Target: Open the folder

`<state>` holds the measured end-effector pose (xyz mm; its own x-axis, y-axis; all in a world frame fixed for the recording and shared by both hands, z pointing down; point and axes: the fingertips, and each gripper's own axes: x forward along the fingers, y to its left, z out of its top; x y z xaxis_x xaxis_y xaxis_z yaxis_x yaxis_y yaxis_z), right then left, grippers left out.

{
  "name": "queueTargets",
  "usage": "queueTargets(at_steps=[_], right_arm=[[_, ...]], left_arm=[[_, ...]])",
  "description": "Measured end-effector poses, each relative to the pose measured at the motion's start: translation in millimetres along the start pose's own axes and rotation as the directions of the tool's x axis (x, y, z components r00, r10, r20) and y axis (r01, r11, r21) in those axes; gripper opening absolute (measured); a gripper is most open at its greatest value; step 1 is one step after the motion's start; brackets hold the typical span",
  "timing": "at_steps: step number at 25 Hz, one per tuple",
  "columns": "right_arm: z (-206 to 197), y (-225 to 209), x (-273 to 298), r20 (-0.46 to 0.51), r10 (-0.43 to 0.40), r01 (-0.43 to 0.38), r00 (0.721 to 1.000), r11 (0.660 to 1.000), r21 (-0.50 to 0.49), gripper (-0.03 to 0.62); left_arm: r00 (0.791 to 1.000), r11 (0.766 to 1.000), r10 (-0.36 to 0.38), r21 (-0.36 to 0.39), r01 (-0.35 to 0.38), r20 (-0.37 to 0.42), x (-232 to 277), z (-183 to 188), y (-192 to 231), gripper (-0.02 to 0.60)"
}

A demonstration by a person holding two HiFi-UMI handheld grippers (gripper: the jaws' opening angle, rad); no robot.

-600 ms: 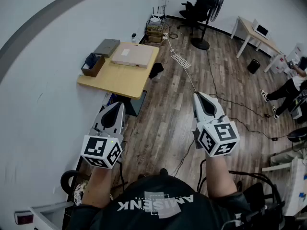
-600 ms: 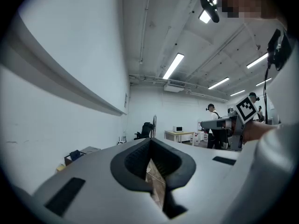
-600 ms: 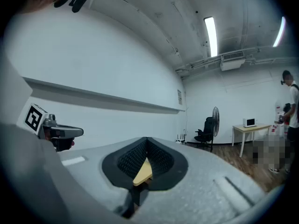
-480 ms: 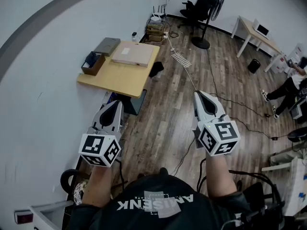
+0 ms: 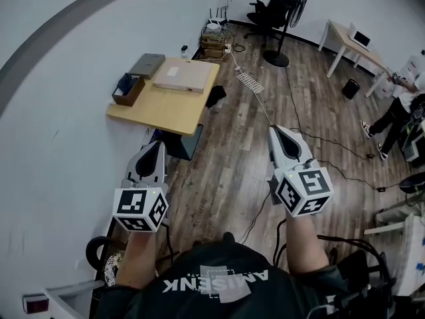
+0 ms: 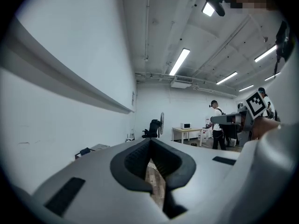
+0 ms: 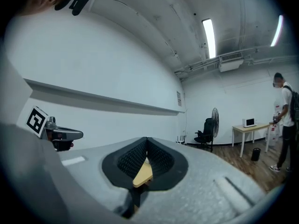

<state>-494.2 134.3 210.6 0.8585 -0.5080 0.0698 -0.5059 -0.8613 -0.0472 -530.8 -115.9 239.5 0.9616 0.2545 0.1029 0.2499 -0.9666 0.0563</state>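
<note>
A flat tan folder (image 5: 180, 76) lies closed on the far part of a yellow table (image 5: 166, 110) against the white wall, well ahead of both grippers. My left gripper (image 5: 158, 146) is held in the air over the wood floor short of the table, shut with nothing in it; its dark pads (image 6: 135, 160) meet at the tips. My right gripper (image 5: 274, 132) hangs farther right over the floor, also shut and empty. The right gripper view shows a sliver of the yellow table (image 7: 142, 174) between the closed pads (image 7: 161, 160). Each gripper appears in the other's view.
A grey flat case (image 5: 147, 65) and a small dark box (image 5: 127, 89) share the table. On the floor are cables (image 5: 319, 157) and a white strip (image 5: 250, 83). An office chair (image 5: 272, 10), a fan (image 5: 293, 8), a white desk (image 5: 352, 44) and a person (image 5: 398, 111) stand beyond.
Both grippers stay shut and about where they were. The person at the far right has shifted a little.
</note>
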Motion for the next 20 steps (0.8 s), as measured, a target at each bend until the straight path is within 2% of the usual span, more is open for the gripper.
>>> queueTargets(at_steps=[7,10,15,20], right_arm=[[-9,15,8,-0.027,0.018,-0.018,0.999,1.0,-0.001,0.005],[-11,24,13,-0.032,0.011,-0.012,0.999,0.999,-0.033,0.005],[-18,34,10,-0.038,-0.019,0.017,0.999,0.998,-0.06,0.005],[-30,37,15,-0.045,-0.047,0.046,0.998,0.998,-0.034,0.005]], left_arm=[[1.0,1.0,-0.011,0.016,0.011,-0.011,-3,-3,7,0.0],[1.0,1.0,-0.015,0.008,0.015,-0.016,-6,-6,18,0.0],[0.998,0.998,-0.067,-0.003,0.067,0.003,-9,-11,25,0.0],[0.995,0.995,-0.102,-0.006,0.102,0.002,-4,-23,33,0.0]])
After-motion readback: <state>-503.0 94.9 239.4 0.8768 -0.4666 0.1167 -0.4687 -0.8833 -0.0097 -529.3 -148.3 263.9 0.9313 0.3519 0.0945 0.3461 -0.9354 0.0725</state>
